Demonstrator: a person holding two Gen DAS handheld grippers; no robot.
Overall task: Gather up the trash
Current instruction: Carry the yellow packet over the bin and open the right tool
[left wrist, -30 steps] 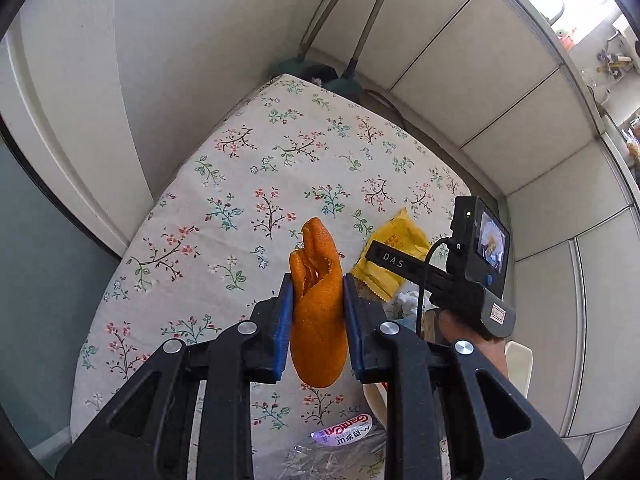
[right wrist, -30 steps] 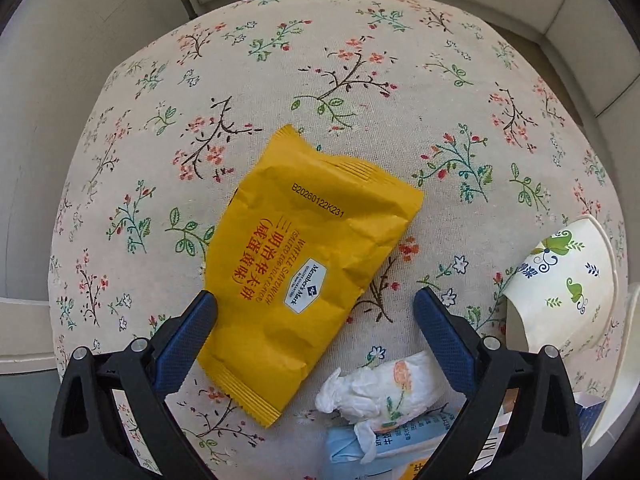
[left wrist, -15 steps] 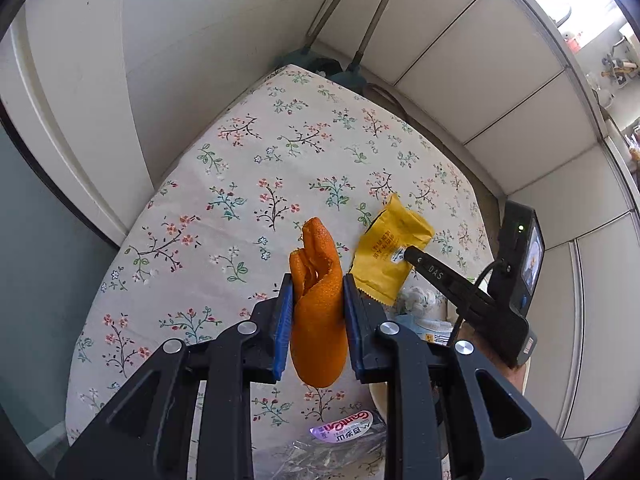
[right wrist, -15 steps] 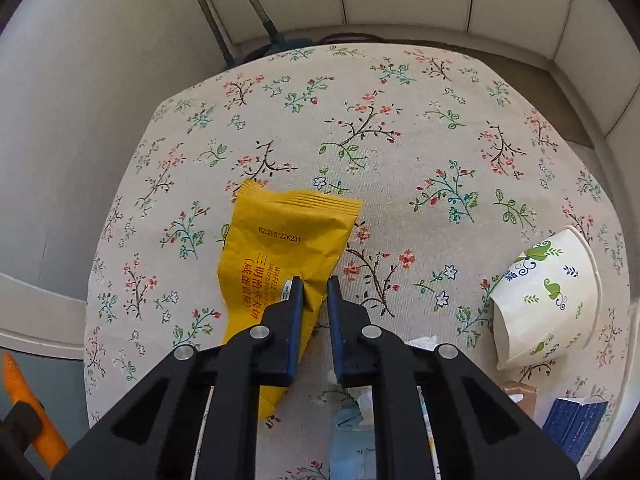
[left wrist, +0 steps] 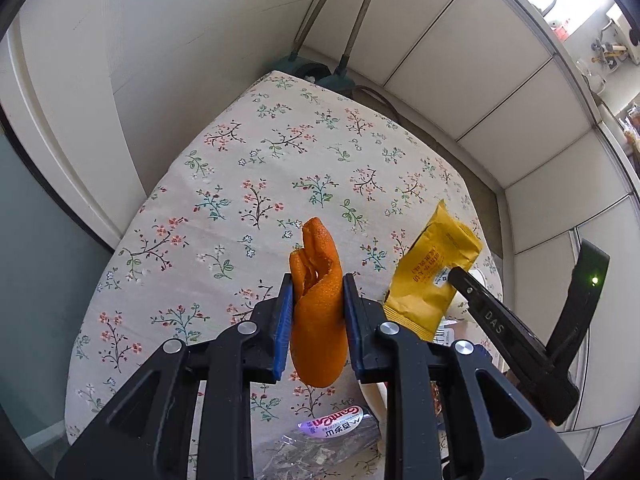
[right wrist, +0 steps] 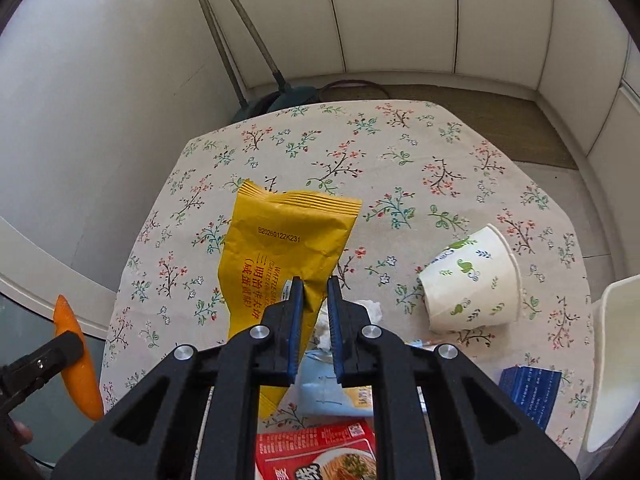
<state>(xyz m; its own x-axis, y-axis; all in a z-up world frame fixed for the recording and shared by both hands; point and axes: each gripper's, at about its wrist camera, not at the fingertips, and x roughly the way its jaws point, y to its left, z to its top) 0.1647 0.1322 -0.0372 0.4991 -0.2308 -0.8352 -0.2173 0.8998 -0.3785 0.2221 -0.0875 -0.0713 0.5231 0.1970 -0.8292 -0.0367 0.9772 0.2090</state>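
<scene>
White-panelled corner, floral-cloth desk with two broom handles leaning behind it. Both hands loaded. Left gripper is clamped on an orange peel, held above the cloth. Right gripper is pinched on the lower part of a yellow wrapper, which hangs off the desk.

Still on the desk: tipped paper cup, crumpled tissue, blue pack, red packet, clear wrapper. I see no bin in either view.

Risks as I read them: the right grip is only on a thin fold, so a quick swing could slide the film out. The peel is curled and stands tall in the pads, so it could twist loose. Both grippers are close together, so a crossing move could knock them.
</scene>
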